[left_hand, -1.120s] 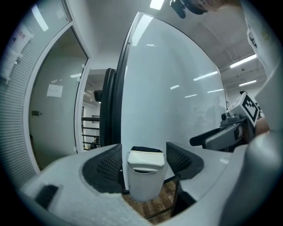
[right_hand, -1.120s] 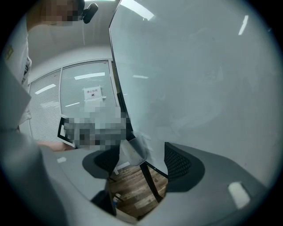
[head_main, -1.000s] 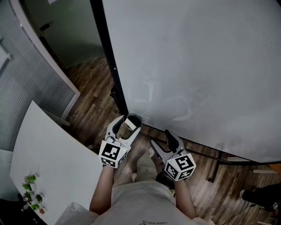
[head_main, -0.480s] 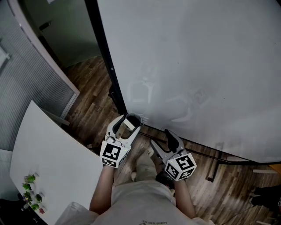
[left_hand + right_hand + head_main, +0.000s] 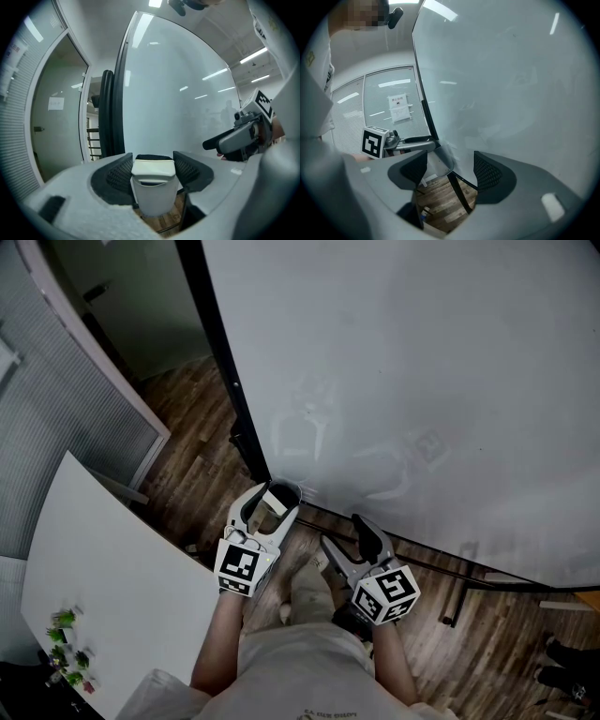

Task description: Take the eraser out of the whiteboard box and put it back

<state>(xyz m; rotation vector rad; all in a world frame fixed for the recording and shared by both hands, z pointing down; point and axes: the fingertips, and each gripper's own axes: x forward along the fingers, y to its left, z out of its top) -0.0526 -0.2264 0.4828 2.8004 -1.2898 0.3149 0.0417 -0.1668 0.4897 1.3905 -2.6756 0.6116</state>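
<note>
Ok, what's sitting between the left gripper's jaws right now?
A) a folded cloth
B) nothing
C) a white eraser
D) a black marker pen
C: the left gripper view shows the white eraser standing between the jaws of the left gripper. The jaws have just been closing and now sit against its sides. The right gripper is open with nothing in it.

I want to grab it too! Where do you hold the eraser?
Pinch the eraser by its two flat white sides, coming straight at its front: it stands upright and those sides are parallel. The left gripper has just been closing its fingers on exactly those sides.
</note>
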